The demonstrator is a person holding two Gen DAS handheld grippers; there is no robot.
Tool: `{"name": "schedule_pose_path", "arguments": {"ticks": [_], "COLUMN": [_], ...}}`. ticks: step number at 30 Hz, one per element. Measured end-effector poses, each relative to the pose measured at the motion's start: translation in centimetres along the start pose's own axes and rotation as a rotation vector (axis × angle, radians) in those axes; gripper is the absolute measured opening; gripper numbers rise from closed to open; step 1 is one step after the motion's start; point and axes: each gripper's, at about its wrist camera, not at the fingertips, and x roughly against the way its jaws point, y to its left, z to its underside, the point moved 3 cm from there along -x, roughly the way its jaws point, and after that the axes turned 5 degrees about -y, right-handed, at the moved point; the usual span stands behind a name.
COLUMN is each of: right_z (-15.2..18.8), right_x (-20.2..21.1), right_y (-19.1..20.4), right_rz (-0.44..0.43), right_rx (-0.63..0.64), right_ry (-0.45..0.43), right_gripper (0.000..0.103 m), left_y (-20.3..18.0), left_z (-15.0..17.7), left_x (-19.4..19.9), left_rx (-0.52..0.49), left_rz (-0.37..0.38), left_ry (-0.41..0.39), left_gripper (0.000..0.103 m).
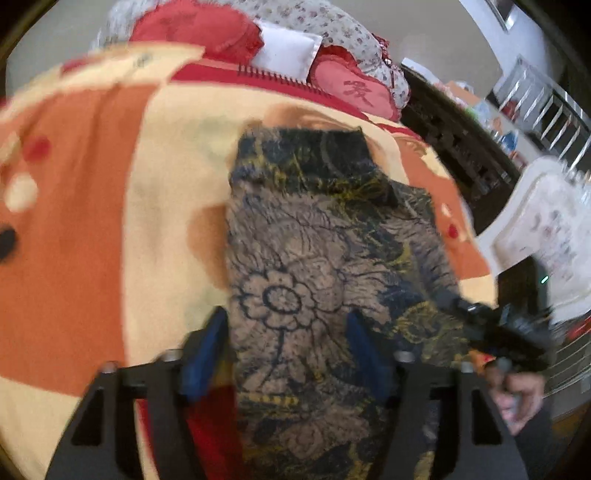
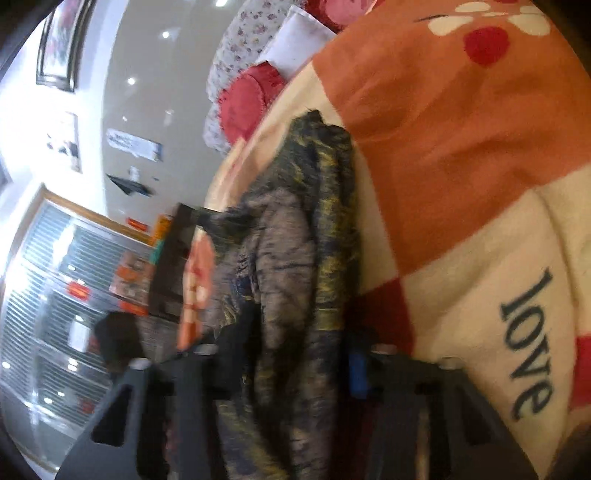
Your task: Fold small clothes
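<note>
A dark blue, tan and yellow floral garment [image 1: 314, 240] lies lengthwise on the orange and cream blanket [image 1: 74, 240]. My left gripper [image 1: 286, 332] hangs over its near part with the blue pads [image 1: 218, 332] apart. The cloth passes between them and neither pad presses it. At the garment's right edge my right gripper [image 1: 509, 332] is blurred, with a hand [image 1: 517, 395] below it. In the right wrist view the garment [image 2: 295, 240] is bunched into a ridge. It fills the gap between the fingers of my right gripper [image 2: 295, 362], which looks shut on it.
Red pillows [image 1: 207, 26] and a white one [image 1: 284, 48] lie at the head of the bed. Dark carved furniture [image 1: 454, 136] and a white chair [image 1: 546, 229] stand to the right. The blanket [image 2: 461, 147] carries the word "love". A bright window with blinds [image 2: 55, 295] is at left.
</note>
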Motion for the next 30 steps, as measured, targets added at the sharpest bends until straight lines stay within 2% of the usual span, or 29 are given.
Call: {"name": "schedule_pose_path", "arguments": {"ticks": [3,5,6,7,8,9,12,15,19,23,30], "right_z": [-0.1,-0.5,-0.5,-0.4,-0.3,-0.2,-0.1,0.2,1.5,2.6,3.8], "right_x": [0.0,-0.4,-0.6,-0.7,-0.7,-0.8,-0.6,-1.4,-4.7,-7.8,-10.7], "right_y": [0.4,0.7,0.8,0.8,1.1,1.5,3.0,4.7,8.3,10.7,13.8], "right_rz": [0.017,0.03,0.031,0.03,0.041,0.053,0.064,0.065,0.055,0.046,0.035], "right_rx": [0.038,0.052,0.049,0.047,0.058,0.074,0.081,0.11,0.171,0.179,0.228], "right_ry": [0.003,0.017,0.017,0.015,0.011,0.009,-0.01,0.008,0.062,0.092,0.122], "right_gripper": [0.031,0.033,0.033,0.032,0.031,0.025,0.02,0.02,0.019,0.019,0.019], "left_y": [0.6,1.1,1.3,1.6,1.8,1.8,1.4,3.0,6.3,9.4,12.0], "left_z": [0.9,1.6,1.7,1.8,1.8,1.8,1.6,1.5,1.7,1.7,1.4], "left_x": [0.5,0.8,0.9,1.2,1.6,2.0,3.5,5.5,7.7,9.5,12.0], "left_rx": [0.053,0.088,0.114,0.147,0.169,0.171,0.124,0.136,0.149,0.182,0.168], "left_rz": [0.035,0.057,0.071,0.093,0.104,0.104,0.089,0.076,0.011,-0.026,-0.061], "left_ry": [-0.022,-0.038,-0.044,-0.052,-0.063,-0.072,-0.088,-0.098,-0.115,-0.131,-0.168], "left_gripper": [0.054,0.047,0.033,0.025,0.023,0.021,0.02,0.02,0.021,0.021,0.021]}}
